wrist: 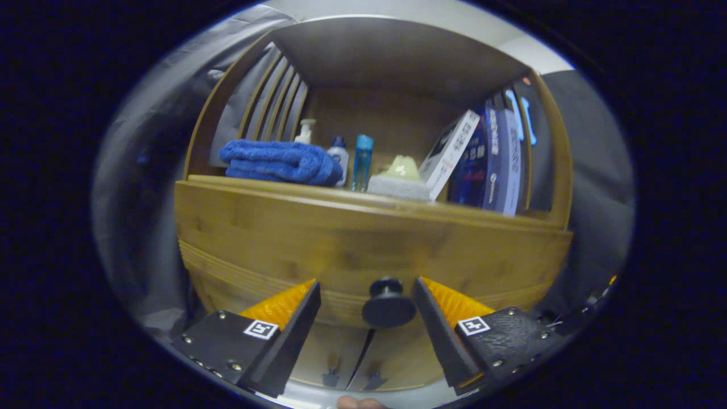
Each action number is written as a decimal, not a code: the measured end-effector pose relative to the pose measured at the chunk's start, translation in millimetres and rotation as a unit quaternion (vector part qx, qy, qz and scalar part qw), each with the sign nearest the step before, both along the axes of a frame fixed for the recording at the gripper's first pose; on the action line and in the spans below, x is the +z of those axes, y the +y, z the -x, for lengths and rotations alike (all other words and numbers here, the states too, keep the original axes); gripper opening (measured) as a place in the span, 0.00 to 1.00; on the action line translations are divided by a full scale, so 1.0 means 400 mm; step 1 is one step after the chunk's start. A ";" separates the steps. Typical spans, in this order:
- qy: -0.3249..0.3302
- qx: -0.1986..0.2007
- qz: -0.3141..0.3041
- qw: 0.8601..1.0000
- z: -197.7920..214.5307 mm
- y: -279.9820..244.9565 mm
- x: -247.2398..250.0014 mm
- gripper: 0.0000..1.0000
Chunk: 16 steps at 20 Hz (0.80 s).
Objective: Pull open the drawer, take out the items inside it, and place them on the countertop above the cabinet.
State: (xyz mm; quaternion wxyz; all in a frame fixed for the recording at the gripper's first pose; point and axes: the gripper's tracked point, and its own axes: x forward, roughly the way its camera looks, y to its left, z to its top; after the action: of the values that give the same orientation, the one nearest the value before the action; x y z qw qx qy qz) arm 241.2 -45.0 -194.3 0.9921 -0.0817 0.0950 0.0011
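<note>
Gripper [367, 295] fingers are nearest to camera, spread wide, w/ round dark knob [388, 307] of the drawer sitting between them. Neither finger touches the knob; small gap on each side, so nothing is held.

Knob is fixed on the wooden drawer front [363, 244], which looks closed, flush w/ the brown wooden cabinet [238, 227]. Items inside the drawer cannot be seen. Below the drawer, two cabinet doors w/ small dark handles [352, 378] are side by side.

Above the drawer is the wooden countertop [369, 199], approx. like an open shelf w/ a top board over it. On it, from left to right: folded blue towel [278, 162], white pump bottle [305, 132] behind the towel, small white bottle w/ dark cap [338, 154], clear blue tube-shaped bottle [362, 161], pale yellow-green object on a grey sponge-like block [398, 180], then a white book leaning [450, 152] against upright dark blue books [491, 162]. Grey cloth wall [596, 187] is beyond the cabinet on both sides.
</note>
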 end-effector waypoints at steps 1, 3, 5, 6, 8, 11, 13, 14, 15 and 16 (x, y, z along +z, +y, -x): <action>0.007 -0.004 -0.023 1.000 0.016 -0.001 -0.023 0.99; 0.006 -0.027 -0.038 0.999 0.051 -0.042 -0.022 0.99; -0.005 -0.048 -0.049 0.998 0.107 -0.065 0.004 0.99; -0.019 -0.056 -0.057 0.997 0.134 -0.074 0.028 0.99; -0.034 -0.069 -0.063 0.995 0.191 -0.087 0.070 0.99; -0.033 -0.068 -0.056 0.996 0.262 -0.084 0.105 0.99; -0.025 -0.065 -0.040 0.997 0.305 -0.091 0.116 0.99; -0.029 -0.067 -0.037 0.997 0.325 -0.095 0.130 0.99; -0.033 -0.074 -0.037 0.996 0.347 -0.100 0.143 0.99; -0.037 -0.081 -0.040 0.995 0.367 -0.105 0.156 0.99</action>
State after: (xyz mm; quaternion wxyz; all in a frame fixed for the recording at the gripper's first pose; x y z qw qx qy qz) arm 94.4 -87.0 -131.9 0.9942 -0.0338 0.0645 -0.0786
